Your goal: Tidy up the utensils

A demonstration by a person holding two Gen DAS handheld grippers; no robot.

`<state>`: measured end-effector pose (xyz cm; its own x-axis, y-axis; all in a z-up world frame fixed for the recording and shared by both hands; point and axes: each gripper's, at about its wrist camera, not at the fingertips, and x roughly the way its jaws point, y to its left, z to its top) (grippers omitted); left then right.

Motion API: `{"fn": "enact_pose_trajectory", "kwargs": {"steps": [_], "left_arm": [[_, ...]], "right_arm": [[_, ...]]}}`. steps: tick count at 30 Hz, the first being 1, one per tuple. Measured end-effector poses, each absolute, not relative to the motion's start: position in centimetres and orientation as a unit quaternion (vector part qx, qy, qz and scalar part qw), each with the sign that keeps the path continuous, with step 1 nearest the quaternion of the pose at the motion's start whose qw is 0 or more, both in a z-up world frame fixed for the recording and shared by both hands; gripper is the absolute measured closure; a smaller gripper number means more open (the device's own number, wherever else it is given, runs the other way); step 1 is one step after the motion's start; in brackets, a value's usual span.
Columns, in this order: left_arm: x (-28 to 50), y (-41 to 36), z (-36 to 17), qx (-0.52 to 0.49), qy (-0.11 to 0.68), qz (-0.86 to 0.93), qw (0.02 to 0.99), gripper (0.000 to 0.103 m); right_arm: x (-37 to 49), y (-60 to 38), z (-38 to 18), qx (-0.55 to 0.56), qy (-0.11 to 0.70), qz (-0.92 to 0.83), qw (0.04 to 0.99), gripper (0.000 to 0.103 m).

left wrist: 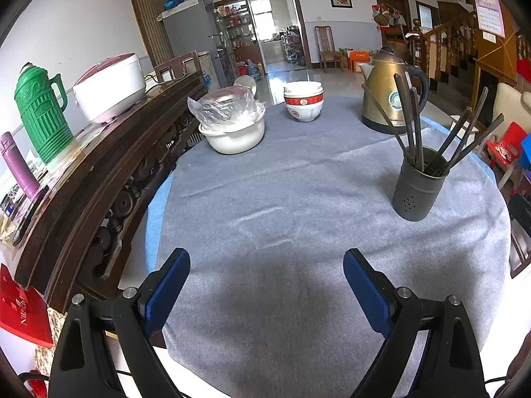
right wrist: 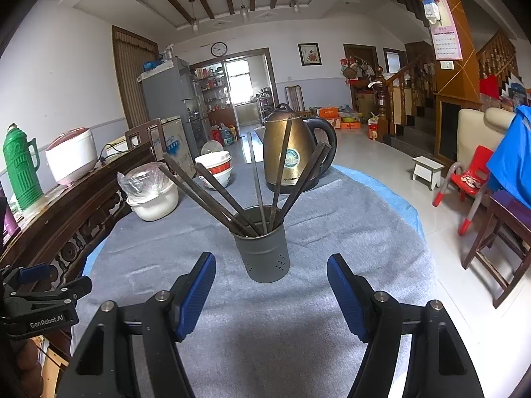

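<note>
1. Left of the holder, at the far edge of the grey cloth, stands a white pot with a plastic bag over it; it is well apart from the holder and plays no part in the grip.
2. Just right of the pot, and behind the holder, a stack of bowls stands alone; I would keep both tongs away from it.
3. The left gripper hovers over bare cloth to the left of the holder, its blue fingers wide apart and holding nothing.
4. The holder, a dark grey cup with small holes, stands upright on the cloth, and all the chopsticks I can see are already inside it, fanning out to both sides.
5. The right gripper faces the holder directly, fingers spread and empty, the cup just beyond them.
6. In my judgement the sorting is almost done; if the step is to tidy the fan, approach low and close gently on the cup wall, because the leaning sticks can tip it.
7. Behind the holder to the right stands a brass kettle, near the sticks, so lift slowly.
</note>
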<state>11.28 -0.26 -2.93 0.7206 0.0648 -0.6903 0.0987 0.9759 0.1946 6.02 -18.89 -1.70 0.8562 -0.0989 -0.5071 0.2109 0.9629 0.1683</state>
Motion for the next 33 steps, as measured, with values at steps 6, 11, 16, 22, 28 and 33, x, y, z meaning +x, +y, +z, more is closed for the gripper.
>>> {"fn": "enact_pose_trajectory", "kwargs": {"steps": [6,11,16,22,28,33], "left_arm": [[11.0,0.0,-2.8,0.106,0.372,-0.008,0.922,0.009],[10.4,0.3,-2.6,0.103,0.368,-0.008,0.924,0.009],[9.7,0.5,-2.2,0.102,0.363,-0.009,0.926,0.009],[8.8,0.7,-1.6,0.098,0.356,-0.009,0.929,0.009],[8.1,0.8,-1.2,0.098,0.349,-0.011,0.932,0.009],[7.4,0.9,-0.8,0.096,0.343,-0.012,0.934,0.009]], "right_arm": [[5.5,-18.8,-1.3,0.108,0.251,-0.082,0.958,0.029],[4.9,-18.7,-0.9,0.108,0.246,-0.082,0.960,0.029],[4.1,-18.4,-0.4,0.106,0.238,-0.081,0.962,0.029],[3.1,-18.1,0.2,0.103,0.229,-0.082,0.964,0.029],[2.4,-18.1,0.8,0.103,0.221,-0.082,0.966,0.029],[1.7,-18.0,1.1,0.102,0.214,-0.082,0.968,0.029]]}}
